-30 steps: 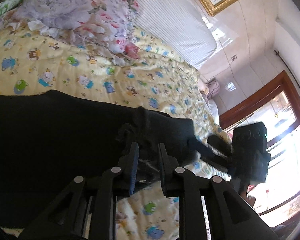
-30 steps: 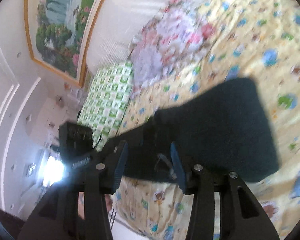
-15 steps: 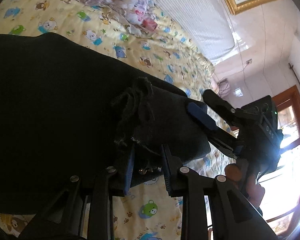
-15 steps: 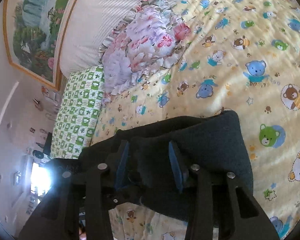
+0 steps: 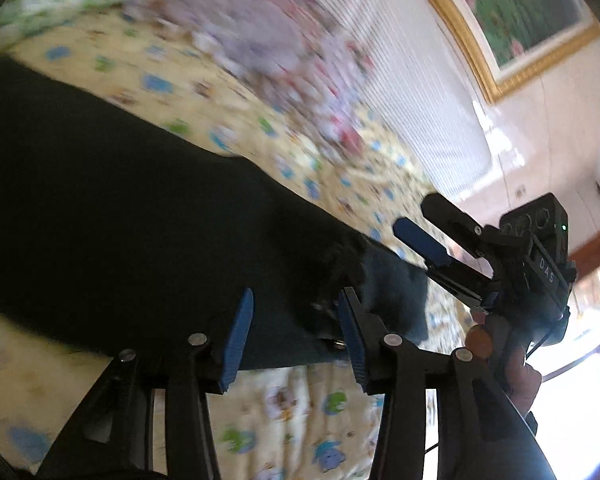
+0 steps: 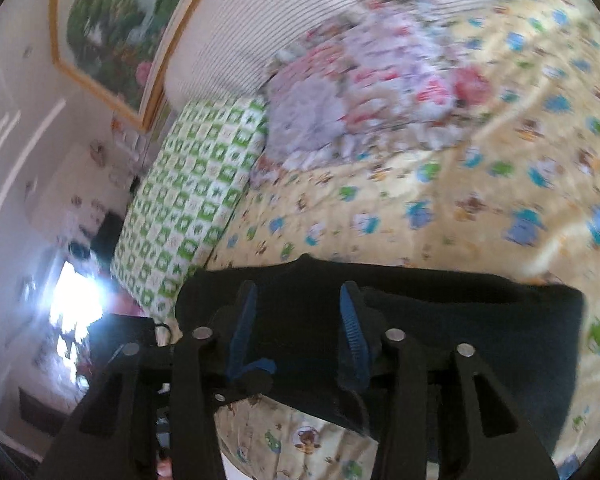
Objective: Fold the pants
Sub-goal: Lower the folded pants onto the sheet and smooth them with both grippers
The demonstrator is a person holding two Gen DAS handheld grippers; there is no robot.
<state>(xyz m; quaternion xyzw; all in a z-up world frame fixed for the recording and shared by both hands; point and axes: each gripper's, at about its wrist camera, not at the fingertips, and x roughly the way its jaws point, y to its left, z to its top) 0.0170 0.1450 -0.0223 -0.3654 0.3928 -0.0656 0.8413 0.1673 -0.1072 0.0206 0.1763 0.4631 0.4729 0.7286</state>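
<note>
The dark pants (image 5: pixel 120 216) lie flat on the yellow cartoon-print bedsheet (image 5: pixel 300 404), stretching from the left to a bunched end (image 5: pixel 380 280) at centre right. My left gripper (image 5: pixel 296 312) is open, its blue pads over the pants' near edge, holding nothing. My right gripper (image 5: pixel 416 220) shows in the left wrist view, open above the bunched end. In the right wrist view the pants (image 6: pixel 460 332) lie under my open right gripper (image 6: pixel 296 308).
A floral pillow (image 6: pixel 364 96) and a green checked pillow (image 6: pixel 188 216) lie at the head of the bed by a striped headboard (image 6: pixel 300 12). A framed painting (image 6: pixel 116 24) hangs on the wall. A bright window (image 5: pixel 580 320) is at the right.
My left gripper has opened and let go of the pants' bunched end. Both grippers have lifted slightly away from the pants; the views are motion-blurred.
</note>
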